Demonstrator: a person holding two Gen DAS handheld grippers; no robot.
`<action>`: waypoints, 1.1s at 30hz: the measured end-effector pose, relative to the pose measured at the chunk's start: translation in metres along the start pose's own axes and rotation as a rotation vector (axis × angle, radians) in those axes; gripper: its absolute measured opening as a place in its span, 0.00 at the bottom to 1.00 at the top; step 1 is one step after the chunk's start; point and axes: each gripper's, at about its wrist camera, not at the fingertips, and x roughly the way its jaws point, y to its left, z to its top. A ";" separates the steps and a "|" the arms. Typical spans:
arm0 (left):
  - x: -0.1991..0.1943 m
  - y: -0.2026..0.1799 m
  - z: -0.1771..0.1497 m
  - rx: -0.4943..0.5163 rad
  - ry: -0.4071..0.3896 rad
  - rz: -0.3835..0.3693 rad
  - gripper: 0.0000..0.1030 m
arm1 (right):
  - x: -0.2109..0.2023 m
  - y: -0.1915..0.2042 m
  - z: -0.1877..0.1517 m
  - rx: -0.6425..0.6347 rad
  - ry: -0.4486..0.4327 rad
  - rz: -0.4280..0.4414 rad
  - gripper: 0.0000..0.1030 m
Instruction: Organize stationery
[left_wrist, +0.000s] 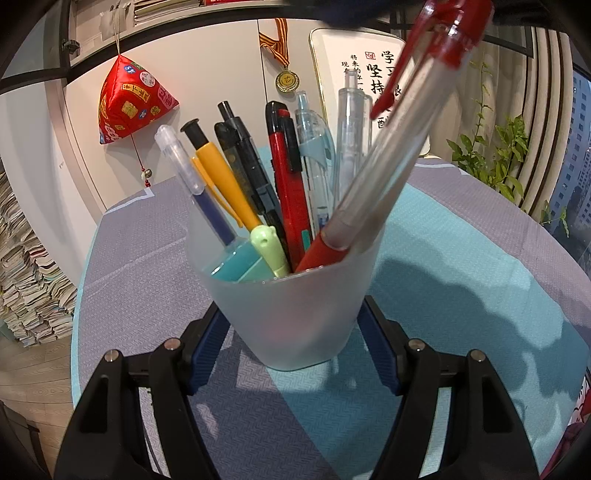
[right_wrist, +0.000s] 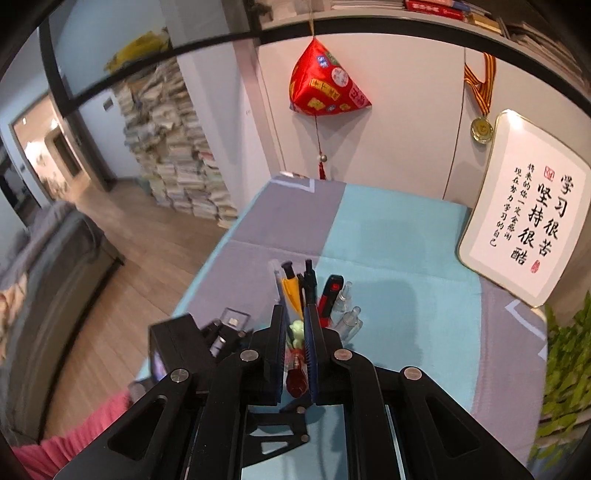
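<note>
Left gripper (left_wrist: 293, 325): black plastic linkage arms, slotted cut-outs, silver pivot screws, ribbed dark-blue finger pads (left_wrist: 207, 350). Right gripper (right_wrist: 297, 343): same black arms, silver screws, blue ribbed pads (right_wrist: 309, 354).

White wall (right_wrist: 406, 122) (red ornament (right_wrist: 325, 85) hanging), wooden floor (right_wrist: 147, 236), stacked books (right_wrist: 177, 155).

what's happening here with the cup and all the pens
A person is tidying pens into a frosted cup on a table with hand-held tongs. The left tongs are shut on the cup's lower part, one finger on each side, steadying it. The right tongs are shut on the top end of a red pen, whose tip is already inside the cup, leaning against the rim. Several other pens stand in the cup. The red pen is not yet let go.
</note>
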 end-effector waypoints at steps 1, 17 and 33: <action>0.000 0.000 0.000 0.000 0.000 0.000 0.68 | -0.006 -0.003 0.001 0.016 -0.022 0.005 0.10; -0.006 -0.002 0.001 0.010 -0.017 0.011 0.68 | -0.050 -0.035 -0.045 0.069 -0.088 -0.098 0.10; -0.030 -0.004 0.033 -0.124 -0.091 0.093 0.86 | -0.037 -0.078 -0.125 0.224 -0.016 -0.080 0.11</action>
